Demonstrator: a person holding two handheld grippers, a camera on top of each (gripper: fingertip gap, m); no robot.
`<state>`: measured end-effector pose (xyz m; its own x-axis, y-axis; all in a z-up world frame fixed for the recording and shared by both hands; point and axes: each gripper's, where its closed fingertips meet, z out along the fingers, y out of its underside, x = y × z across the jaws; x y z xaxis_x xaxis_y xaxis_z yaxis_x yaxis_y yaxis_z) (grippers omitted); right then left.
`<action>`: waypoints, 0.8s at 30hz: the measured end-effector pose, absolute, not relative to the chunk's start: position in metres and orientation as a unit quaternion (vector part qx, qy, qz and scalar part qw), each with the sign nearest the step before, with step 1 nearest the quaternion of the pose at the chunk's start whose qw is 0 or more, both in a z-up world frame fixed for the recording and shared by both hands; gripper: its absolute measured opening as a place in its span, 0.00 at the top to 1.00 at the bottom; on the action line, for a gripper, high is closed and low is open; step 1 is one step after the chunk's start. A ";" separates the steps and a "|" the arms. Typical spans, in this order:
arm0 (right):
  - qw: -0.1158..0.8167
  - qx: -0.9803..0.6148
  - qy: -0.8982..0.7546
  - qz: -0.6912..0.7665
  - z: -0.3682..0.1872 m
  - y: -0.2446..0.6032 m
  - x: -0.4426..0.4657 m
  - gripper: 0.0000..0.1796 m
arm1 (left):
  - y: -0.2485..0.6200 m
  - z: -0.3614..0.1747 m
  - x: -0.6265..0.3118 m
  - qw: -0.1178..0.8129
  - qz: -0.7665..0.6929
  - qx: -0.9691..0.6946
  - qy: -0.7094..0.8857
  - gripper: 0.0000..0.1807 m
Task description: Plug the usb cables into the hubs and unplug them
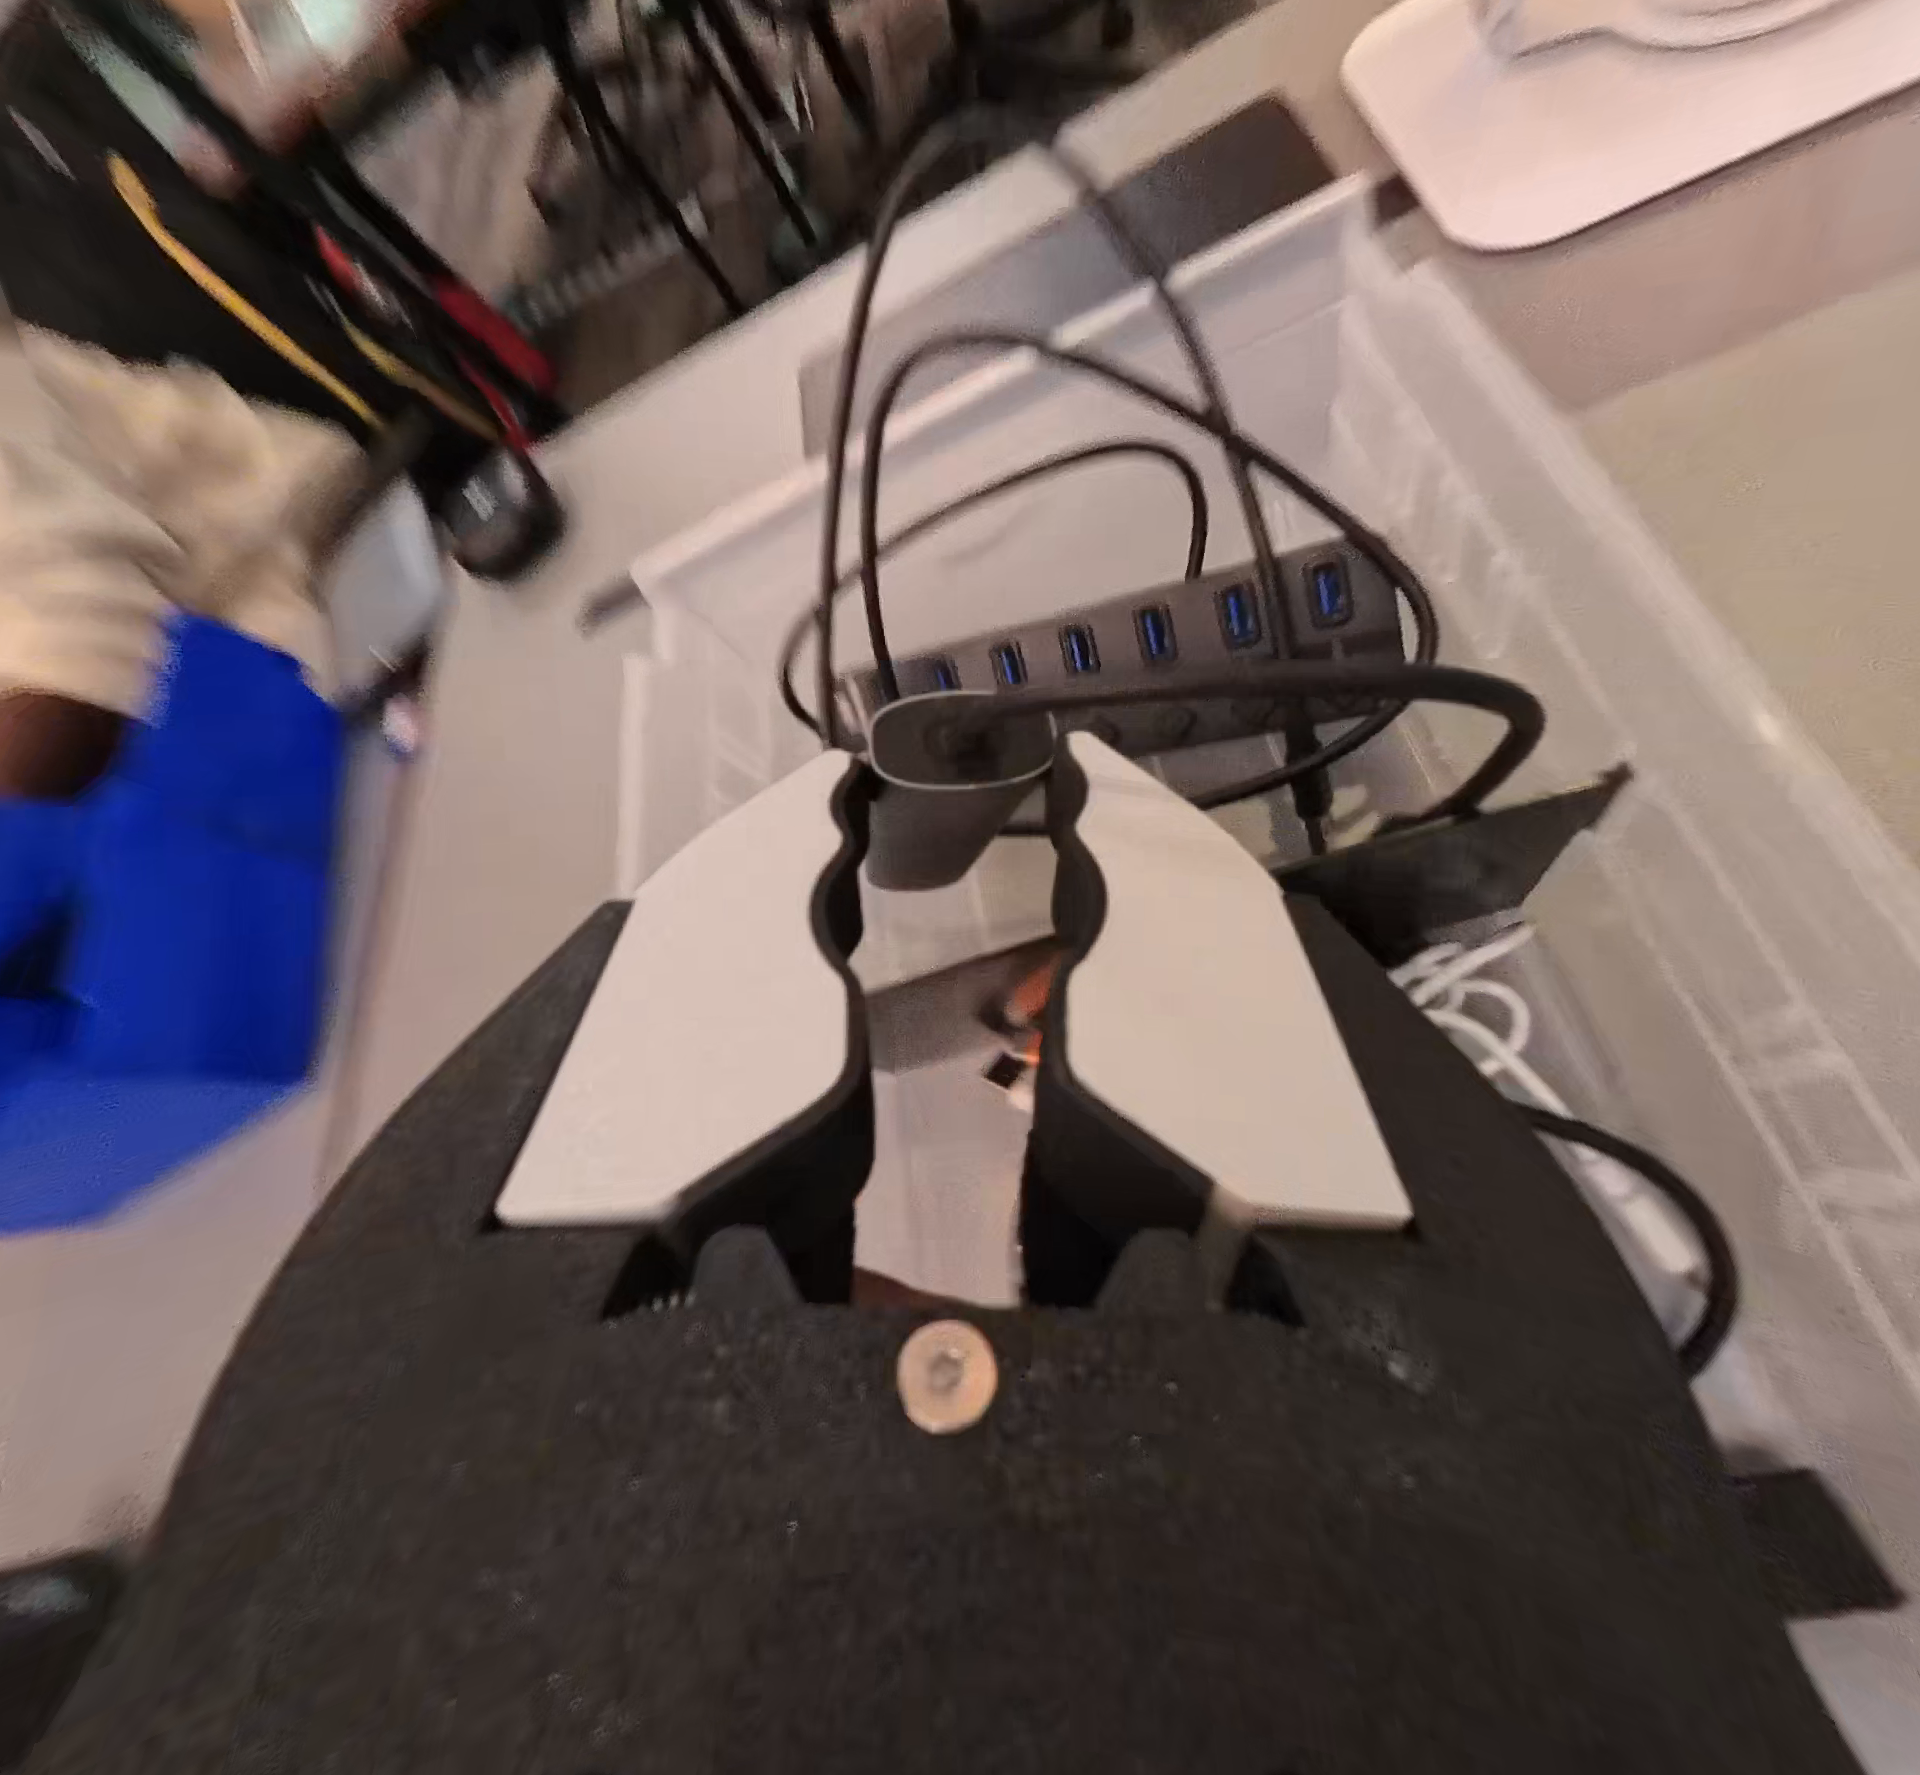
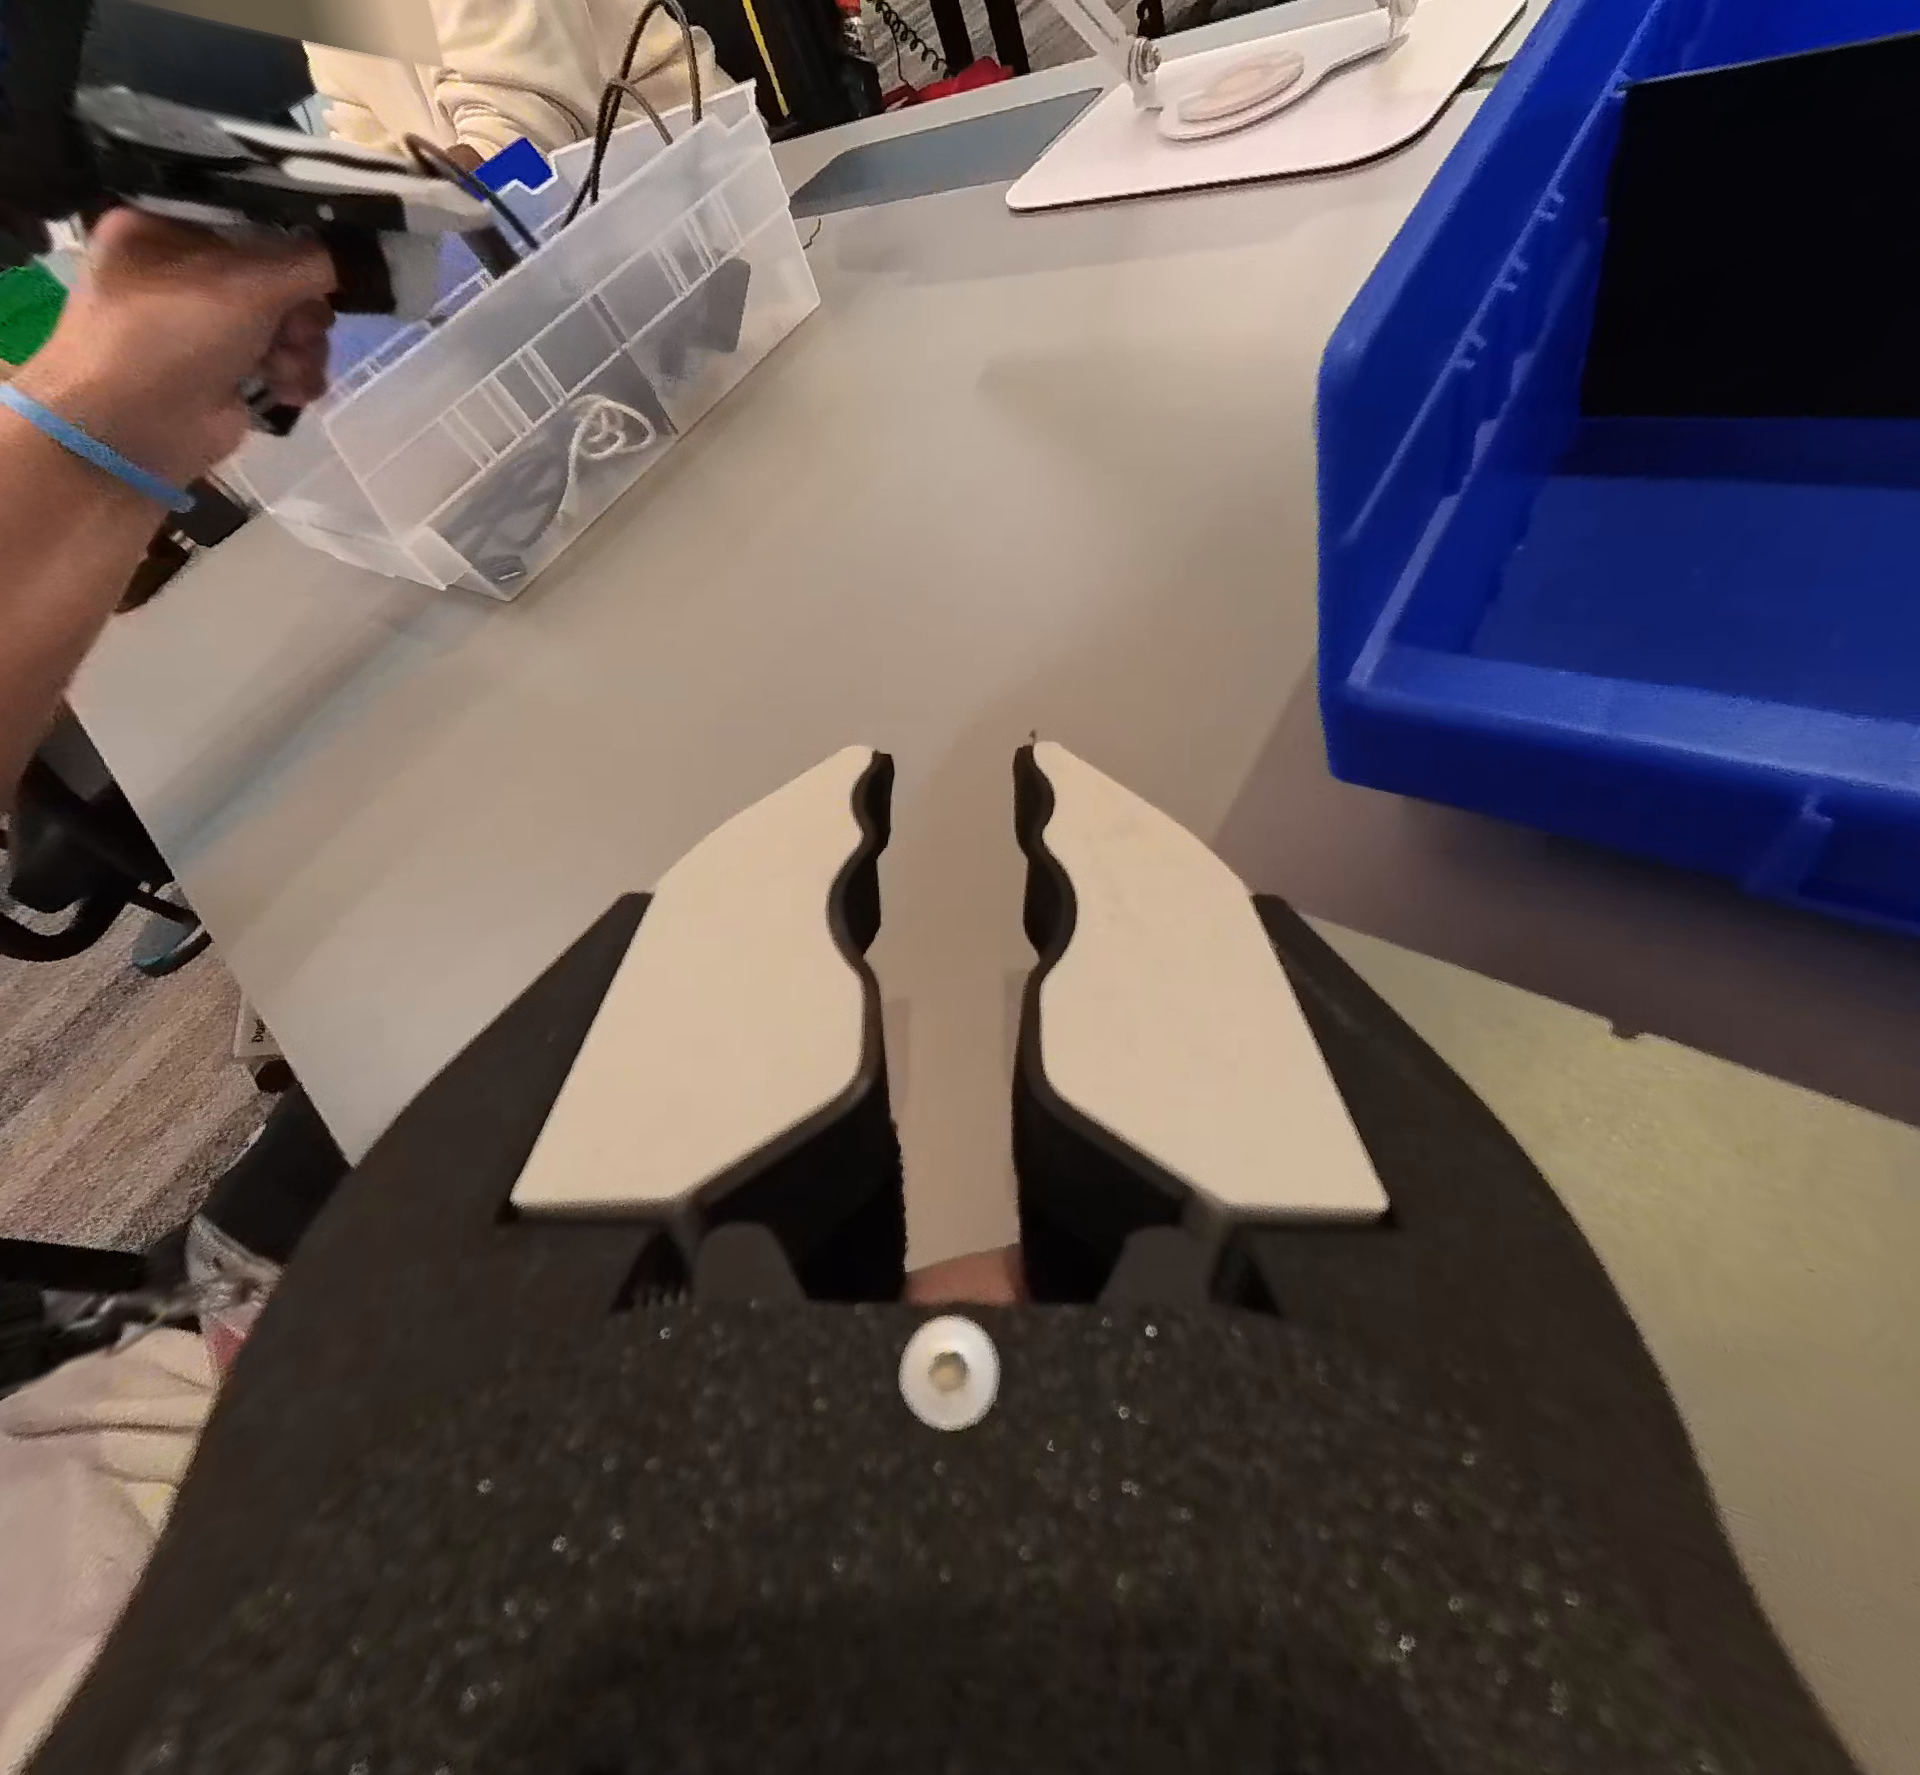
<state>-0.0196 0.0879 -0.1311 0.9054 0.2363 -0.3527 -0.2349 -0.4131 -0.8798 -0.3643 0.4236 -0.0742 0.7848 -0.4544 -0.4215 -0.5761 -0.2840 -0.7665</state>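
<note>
Small grey hub clamped between left tongs, held above clear bin; its black cable loops over long hub lying inside. Right tongs parted, grasping nothing, over bare tabletop beside blue bin.

Matt grey metal-look shell on the small hub, its black cable smooth, rubbery. Behind it, the long hub looks matt dark. The clear bin, upper left, is frosted ribbed plastic; the blue bin, right, glossy hard plastic. The tabletop looks smooth, satin grey.
</note>
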 end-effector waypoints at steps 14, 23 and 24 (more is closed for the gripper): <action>0.525 -0.739 -0.177 0.384 -0.043 0.124 -0.107 0.69 | 0.229 0.054 -0.200 0.679 0.064 -0.375 0.628 0.83; 0.518 -0.574 -0.232 0.591 0.040 0.157 -0.107 0.52 | 0.107 0.061 -0.151 0.662 -0.120 -0.234 0.702 0.82; 0.491 -0.546 -0.249 0.632 0.045 0.148 -0.107 0.54 | 0.093 0.064 -0.151 0.654 -0.155 -0.223 0.706 0.82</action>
<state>-0.1073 0.1484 0.0451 0.0779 0.8917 -0.4458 -0.3484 -0.3946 -0.8502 -0.1512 0.0932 0.0639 -0.0453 -0.5173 -0.8546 -0.1118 0.8527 -0.5102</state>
